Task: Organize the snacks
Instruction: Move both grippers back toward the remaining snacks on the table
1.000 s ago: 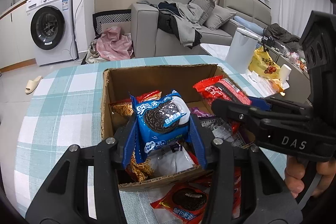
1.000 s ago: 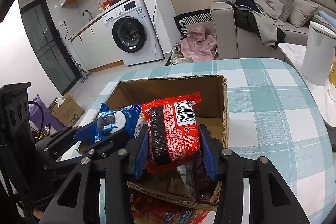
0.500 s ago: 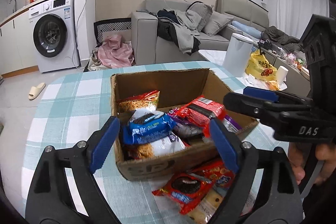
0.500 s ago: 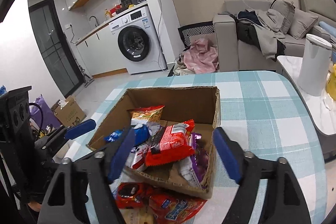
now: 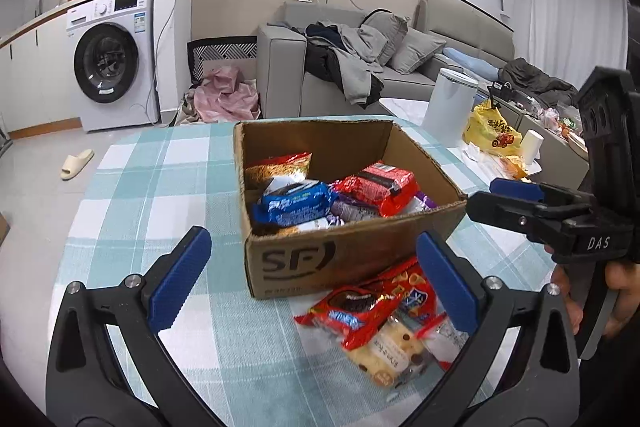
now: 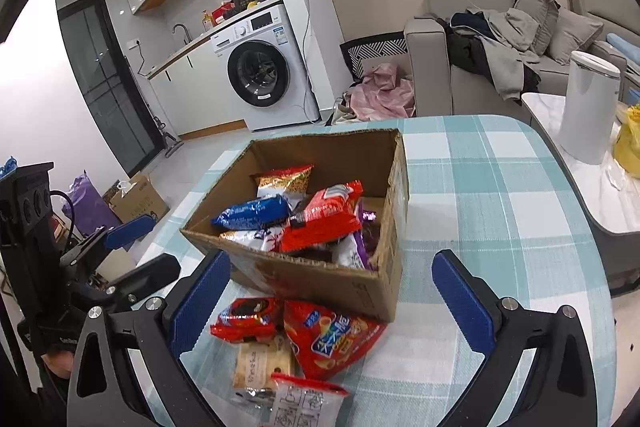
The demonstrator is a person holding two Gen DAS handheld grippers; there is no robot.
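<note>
A cardboard box [image 5: 352, 259] [image 6: 384, 283] stands on the checked table and holds several snack packs. On top lie a blue cookie pack [image 5: 294, 203] [image 6: 252, 213] and a red pack [image 5: 378, 187] [image 6: 324, 217]. More packs lie on the table in front of the box: a red cookie pack [image 5: 352, 309] [image 6: 246, 319], a red chip bag [image 6: 334, 339] and a pale biscuit pack [image 5: 392, 351]. My left gripper [image 5: 312, 283] is open and empty, just in front of the box. My right gripper [image 6: 332, 301] is open and empty, above the loose packs.
The table has a teal and white checked cloth [image 5: 160, 195]. A side table to the right carries a white bin [image 5: 448, 103] and a yellow bag [image 5: 492, 131]. A sofa [image 5: 360, 67] and a washing machine [image 5: 112, 59] stand behind.
Both grippers opened and let go of their packs: the blue cookie pack and the red pack now lie in the box. Both grippers have drawn back and up from the box.
</note>
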